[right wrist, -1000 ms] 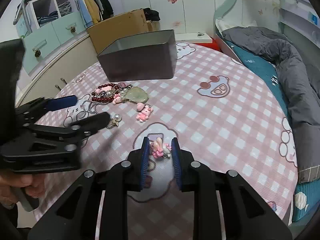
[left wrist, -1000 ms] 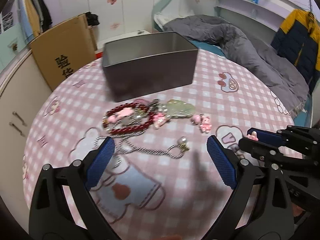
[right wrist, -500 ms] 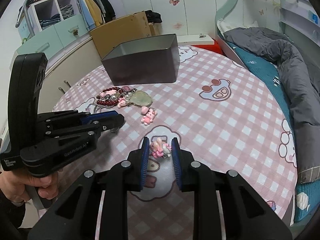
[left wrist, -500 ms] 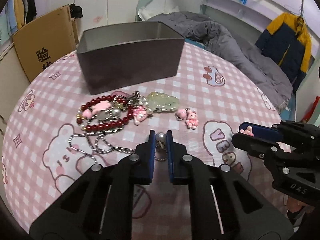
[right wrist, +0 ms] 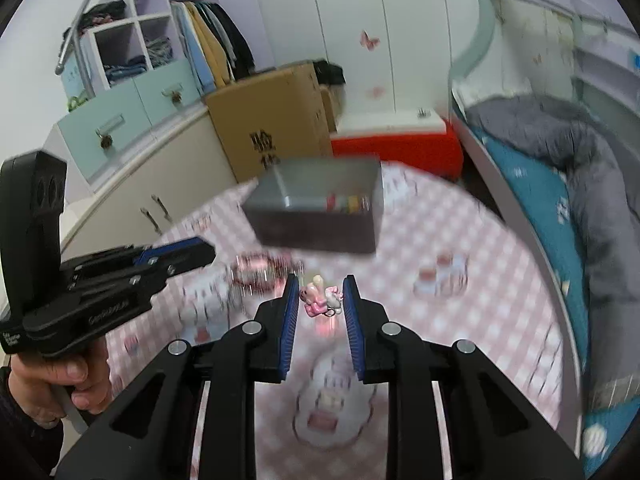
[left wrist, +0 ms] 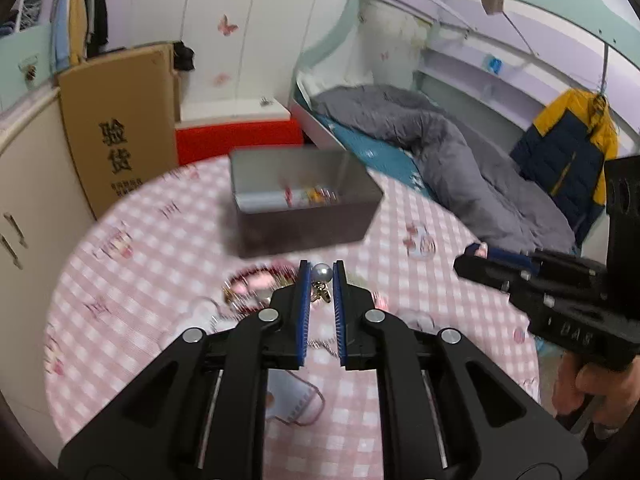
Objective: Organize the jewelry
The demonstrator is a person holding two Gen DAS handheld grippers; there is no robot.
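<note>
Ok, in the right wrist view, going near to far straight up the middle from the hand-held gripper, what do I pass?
Right hand-held gripper shut on the pink charm → blurred jewelry pile, slightly left of the line → grey metal box on the checked tablecloth → red-and-white cabinet → white wardrobe doors.

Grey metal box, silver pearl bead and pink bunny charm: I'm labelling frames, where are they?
Grey metal box [left wrist: 304, 232], left wrist view, front wall.
Silver pearl bead [left wrist: 321, 272], left wrist view, bead centre.
Pink bunny charm [right wrist: 316, 300], right wrist view, body.
</note>
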